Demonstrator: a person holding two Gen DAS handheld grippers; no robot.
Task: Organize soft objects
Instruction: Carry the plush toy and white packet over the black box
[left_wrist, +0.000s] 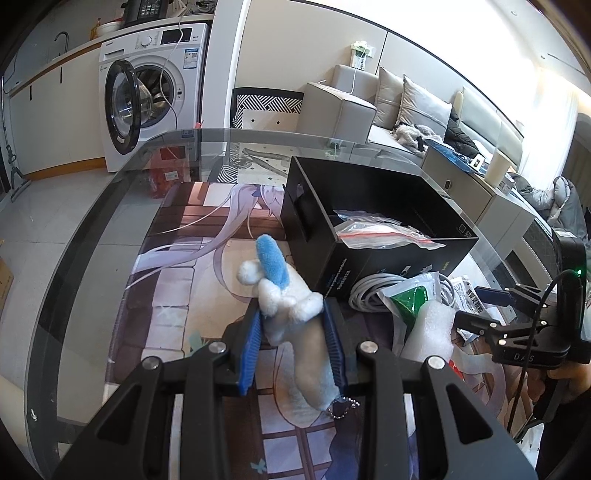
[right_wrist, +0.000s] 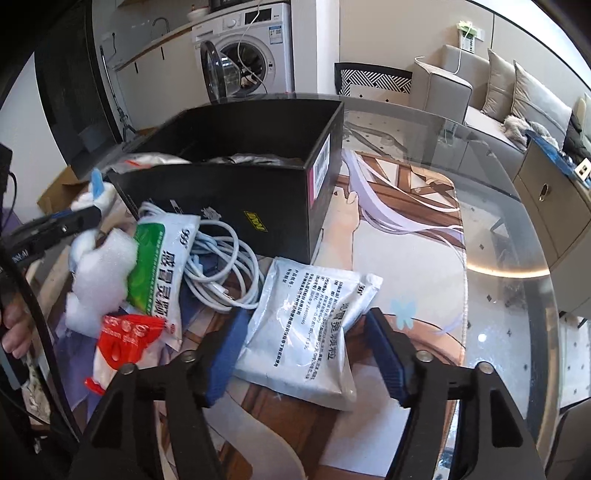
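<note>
The black box (left_wrist: 376, 225) stands open on the glass table (left_wrist: 74, 258), and everything else sits around it. Just in front of the box's near corner, the left gripper (left_wrist: 291, 332) is clamped on a white plush (left_wrist: 291, 317) with a blue ear; the toy's body is squeezed between the two blue pads, its head sticking out past the fingertips toward the box, its ball chain hanging at the back.

On the box's other side, the right gripper (right_wrist: 306, 343) points down at a white pouch (right_wrist: 306, 328) lying flat on the table mat just in front of the box. The pouch lies between the jaws, which stand fairly wide; the left pad is beside its edge and the right pad is at its raised corner, but neither is pressing it.

A coiled white cable (right_wrist: 221, 266) rests against the box's front wall. Beside the cable lie a green-and-white pouch (right_wrist: 159, 266), a piece of white foam (right_wrist: 99, 280) and a red-and-white packet (right_wrist: 122, 343). Clear bags (left_wrist: 380, 230) lie inside the box.
</note>
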